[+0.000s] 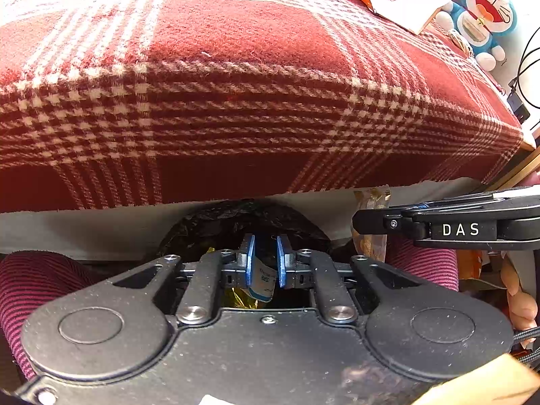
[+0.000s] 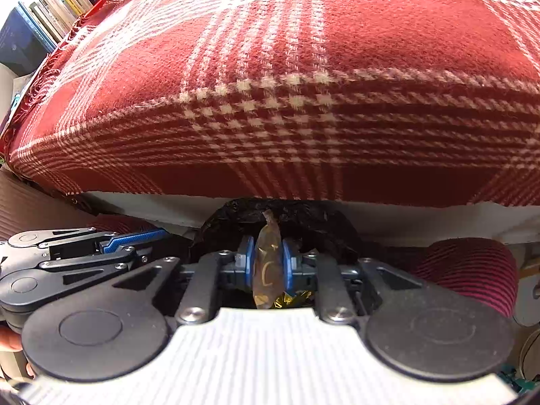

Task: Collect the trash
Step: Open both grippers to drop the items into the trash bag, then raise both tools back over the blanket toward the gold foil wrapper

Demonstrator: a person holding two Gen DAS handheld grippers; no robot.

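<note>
Left gripper point(image 1: 265, 261) pinched a small white-and-blue wrapper point(image 1: 262, 278); right gripper point(image 2: 266, 263) held a brown translucent wrapper point(image 2: 267, 263) between narrowly parted pads. Both poised over black trash bag point(image 1: 243, 217). Beyond, red plaid blanket point(image 1: 236, 84); far right, more litter point(image 1: 410, 8).

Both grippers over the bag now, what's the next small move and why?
Probably open both and let the trash drop. The left gripper has a white wrapper between its pads and the right gripper a brownish wrapper, both right above the black trash bag, where a gold wrapper already lies.
</note>
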